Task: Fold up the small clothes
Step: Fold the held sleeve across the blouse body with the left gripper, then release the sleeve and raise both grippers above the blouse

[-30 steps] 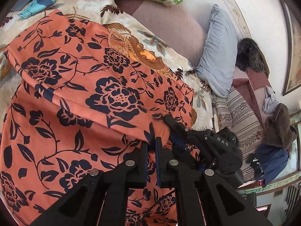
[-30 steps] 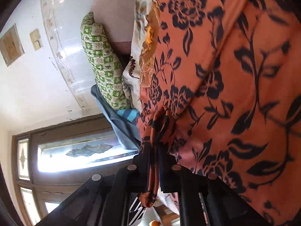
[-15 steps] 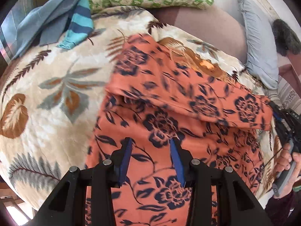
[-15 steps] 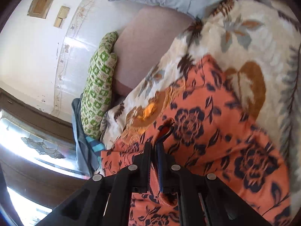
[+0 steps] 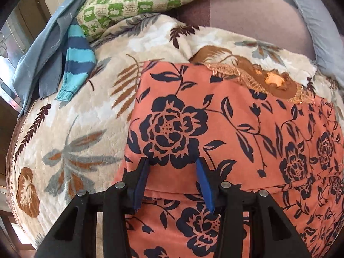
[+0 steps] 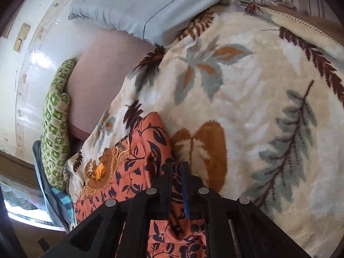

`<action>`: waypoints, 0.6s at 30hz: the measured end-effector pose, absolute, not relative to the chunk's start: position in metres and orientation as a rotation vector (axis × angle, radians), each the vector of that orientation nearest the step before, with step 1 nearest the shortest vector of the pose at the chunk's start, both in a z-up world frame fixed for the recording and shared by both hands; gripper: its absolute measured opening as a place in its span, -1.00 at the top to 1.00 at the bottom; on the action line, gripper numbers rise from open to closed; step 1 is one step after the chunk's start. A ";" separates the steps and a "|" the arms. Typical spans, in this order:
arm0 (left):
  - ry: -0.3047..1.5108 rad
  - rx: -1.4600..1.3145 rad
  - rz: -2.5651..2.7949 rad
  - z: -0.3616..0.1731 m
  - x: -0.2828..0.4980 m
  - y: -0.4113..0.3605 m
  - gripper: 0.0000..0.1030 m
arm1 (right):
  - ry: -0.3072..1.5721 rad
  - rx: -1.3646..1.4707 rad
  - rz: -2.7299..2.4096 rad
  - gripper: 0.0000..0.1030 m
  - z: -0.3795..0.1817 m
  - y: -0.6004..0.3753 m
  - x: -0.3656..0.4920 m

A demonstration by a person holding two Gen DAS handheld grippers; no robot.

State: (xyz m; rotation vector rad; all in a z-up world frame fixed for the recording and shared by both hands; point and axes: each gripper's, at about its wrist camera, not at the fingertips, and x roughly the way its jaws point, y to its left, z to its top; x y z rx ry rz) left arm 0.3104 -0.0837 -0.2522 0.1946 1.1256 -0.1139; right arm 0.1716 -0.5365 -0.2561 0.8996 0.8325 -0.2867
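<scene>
Orange floral garment (image 5: 225,129) lies folded over on the leaf-patterned blanket (image 5: 71,133) in the left wrist view, and the left gripper (image 5: 172,167), whose jaws have just been opening, hangs above the fold with nothing pinched. Right wrist view: the right gripper (image 6: 177,167) is clamped on a bunched edge of that garment beside the blanket's brown leaf.

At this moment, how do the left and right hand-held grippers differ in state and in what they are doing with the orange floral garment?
The left hand-held gripper has just been opening; its jaws stand apart over the orange floral garment, gripping nothing. The right hand-held gripper is shut on a bunched edge of the garment, near the leaf-print blanket. Both have black fingers with blue pads and point down at the same garment.
</scene>
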 end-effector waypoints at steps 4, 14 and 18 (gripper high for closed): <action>1.103 0.273 -0.105 -0.262 0.308 -0.093 0.05 | 0.870 0.770 -0.148 0.80 -0.250 -0.503 0.191; 1.013 0.254 -0.161 -0.204 0.253 -0.083 -0.08 | 1.002 0.399 -0.208 0.83 -0.243 -0.425 0.194; 0.892 0.240 -0.226 -0.160 0.195 -0.082 -0.19 | 0.844 0.165 -0.189 0.83 -0.177 -0.381 0.149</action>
